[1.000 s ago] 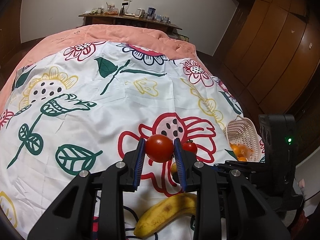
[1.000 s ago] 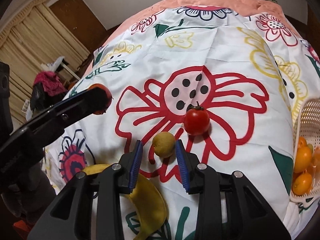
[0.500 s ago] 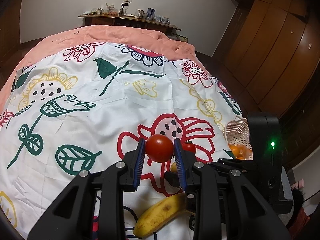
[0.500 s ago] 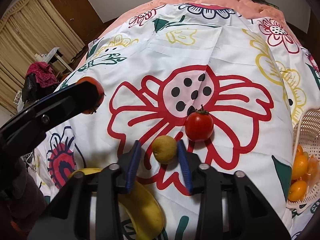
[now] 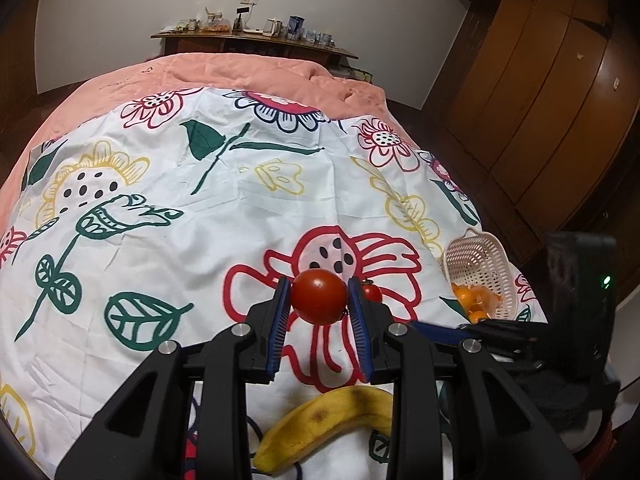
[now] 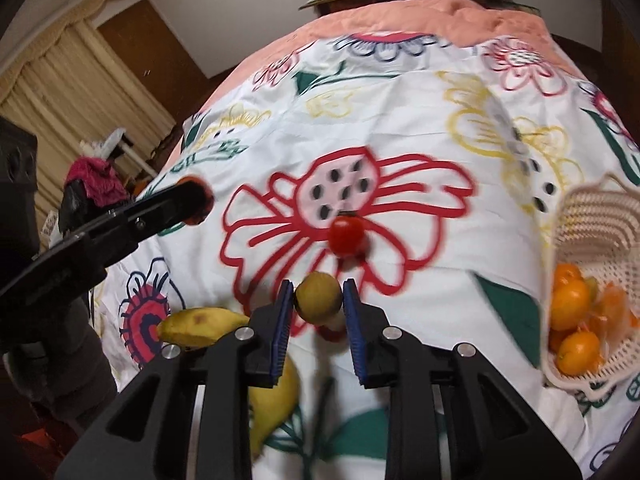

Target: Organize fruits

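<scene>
Nearest the left wrist camera, the left tool (image 5: 319, 300) is clamped on a large red tomato (image 5: 318, 296), both blue pads (image 5: 281, 320) pressing its sides, the fruit held clear above the bed. Below the tool a banana (image 5: 326, 420) lies on the floral bedspread (image 5: 160, 200). Just beyond the right pad a smaller tomato (image 5: 372, 291) rests on the red flower print. To the right, near the bed's edge, a white perforated basket (image 5: 476, 256) is tipped on its side with oranges (image 5: 472, 300) in it.

From the right wrist camera, the right tool (image 6: 319, 308) has just closed its jaws and now grips a small yellow-green fruit (image 6: 319, 297) between its pads; this view is blurred. The banana (image 6: 200, 326) lies to the left of and beneath that tool. Farther on sits the small tomato (image 6: 347, 234), and the basket (image 6: 592, 224) with its oranges (image 6: 570, 308) is at the right. Beyond the bedspread a salmon quilt (image 5: 240, 76) covers the far end of the bed, ahead of a cluttered wooden shelf (image 5: 256, 38).
</scene>
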`<state>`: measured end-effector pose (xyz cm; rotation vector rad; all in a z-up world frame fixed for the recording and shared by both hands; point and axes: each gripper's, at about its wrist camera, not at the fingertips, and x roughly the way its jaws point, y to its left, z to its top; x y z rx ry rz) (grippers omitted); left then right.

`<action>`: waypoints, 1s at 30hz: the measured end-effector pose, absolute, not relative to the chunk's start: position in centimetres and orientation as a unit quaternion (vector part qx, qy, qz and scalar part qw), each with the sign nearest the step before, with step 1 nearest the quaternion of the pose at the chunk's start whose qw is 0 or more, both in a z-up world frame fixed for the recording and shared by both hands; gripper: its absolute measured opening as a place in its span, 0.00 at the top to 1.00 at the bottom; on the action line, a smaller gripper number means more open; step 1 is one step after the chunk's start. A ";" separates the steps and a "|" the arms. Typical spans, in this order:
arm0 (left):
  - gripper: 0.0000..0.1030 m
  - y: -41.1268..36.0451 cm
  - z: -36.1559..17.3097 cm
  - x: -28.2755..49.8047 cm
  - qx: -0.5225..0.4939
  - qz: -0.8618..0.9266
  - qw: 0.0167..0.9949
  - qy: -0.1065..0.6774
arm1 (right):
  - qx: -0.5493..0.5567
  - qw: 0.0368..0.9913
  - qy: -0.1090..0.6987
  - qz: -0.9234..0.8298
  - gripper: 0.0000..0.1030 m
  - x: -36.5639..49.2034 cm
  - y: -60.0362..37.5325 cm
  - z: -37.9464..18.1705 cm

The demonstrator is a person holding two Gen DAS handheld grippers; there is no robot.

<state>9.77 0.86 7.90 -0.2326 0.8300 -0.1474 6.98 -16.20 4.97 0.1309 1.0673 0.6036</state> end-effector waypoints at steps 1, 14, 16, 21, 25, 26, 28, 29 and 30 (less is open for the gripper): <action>0.71 0.6 7.9 9.8 -0.110 -0.074 0.906 0.403 | 0.070 0.819 0.498 0.276 0.75 6.9 -17.3 5.1; 0.71 -2.0 8.5 10.2 -0.086 -0.086 0.906 0.406 | 0.151 0.844 0.485 0.174 0.75 8.0 -29.0 4.6; 0.71 -1.7 8.5 10.4 -0.088 -0.081 0.906 0.407 | 0.163 0.840 0.488 0.175 0.75 8.0 -29.6 4.3; 0.71 -0.8 8.8 10.5 -0.098 -0.070 0.907 0.403 | 0.153 0.836 0.483 0.209 0.74 7.5 -27.1 4.6; 0.71 -0.2 9.0 10.3 -0.102 -0.067 0.908 0.400 | 0.136 0.827 0.489 0.243 0.74 7.4 -23.5 4.8; 0.71 -0.1 9.0 10.3 -0.104 -0.067 0.908 0.399 | 0.128 0.823 0.491 0.257 0.74 7.4 -22.0 4.9; 0.71 0.1 9.0 10.0 -0.106 -0.069 0.909 0.398 | 0.116 0.817 0.493 0.275 0.73 7.2 -20.1 5.0; 0.71 0.2 9.0 10.1 -0.106 -0.068 0.909 0.398 | 0.104 0.813 0.495 0.287 0.73 7.3 -18.6 5.1; 0.71 0.3 9.0 10.0 -0.107 -0.069 0.909 0.397 | 0.096 0.812 0.496 0.292 0.73 7.3 -17.7 5.0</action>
